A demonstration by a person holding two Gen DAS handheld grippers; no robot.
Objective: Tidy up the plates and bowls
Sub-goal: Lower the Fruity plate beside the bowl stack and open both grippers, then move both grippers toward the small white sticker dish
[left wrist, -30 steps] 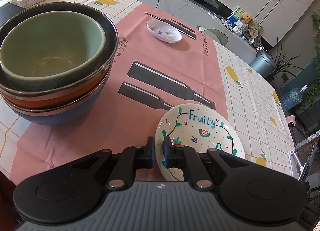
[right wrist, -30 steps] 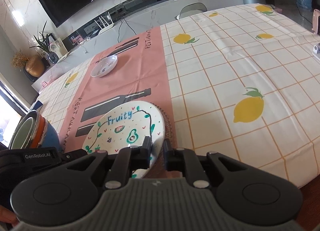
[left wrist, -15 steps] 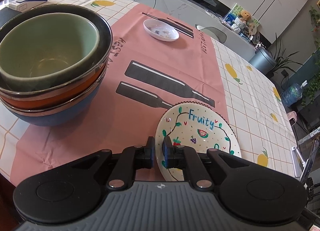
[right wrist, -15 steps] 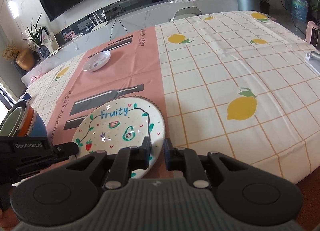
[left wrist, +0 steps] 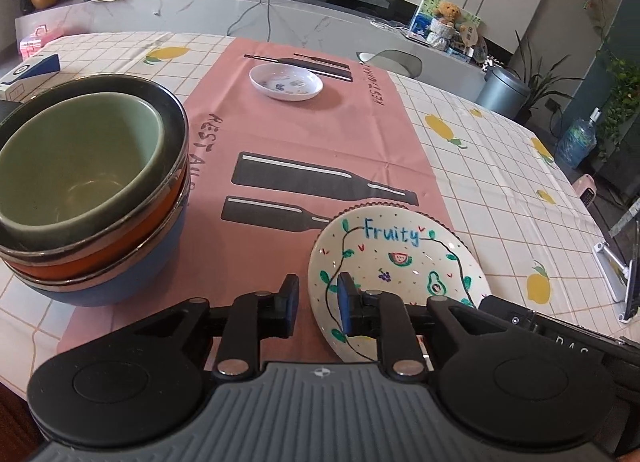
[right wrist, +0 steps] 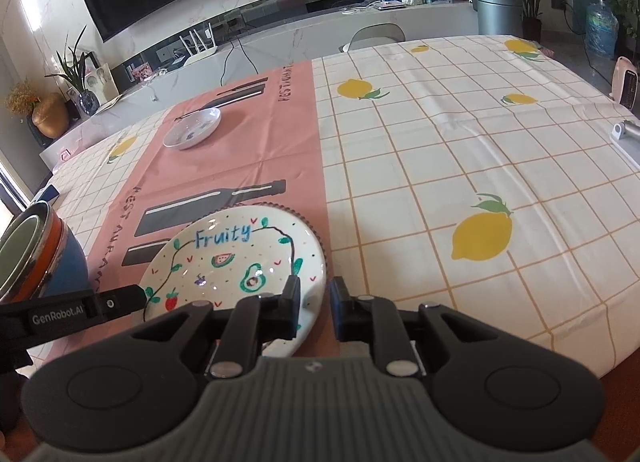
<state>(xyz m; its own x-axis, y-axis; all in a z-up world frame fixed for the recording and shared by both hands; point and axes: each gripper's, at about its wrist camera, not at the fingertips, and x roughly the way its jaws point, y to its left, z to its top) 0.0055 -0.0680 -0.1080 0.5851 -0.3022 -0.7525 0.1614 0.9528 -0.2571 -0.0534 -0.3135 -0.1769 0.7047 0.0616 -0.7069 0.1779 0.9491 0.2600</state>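
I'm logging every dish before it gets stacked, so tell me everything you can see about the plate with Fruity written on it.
The Fruity plate is round, shallow and white, apparently glazed ceramic, with blue lettering, a black vine with green leaves, and a watermelon, avocado, grapes and strawberry. It lies flat on another plate, only whose dark beaded rim shows, on the pink runner. The left claw and right claw straddle its near rim on opposite sides; both are opening, their pads no longer pressing it.
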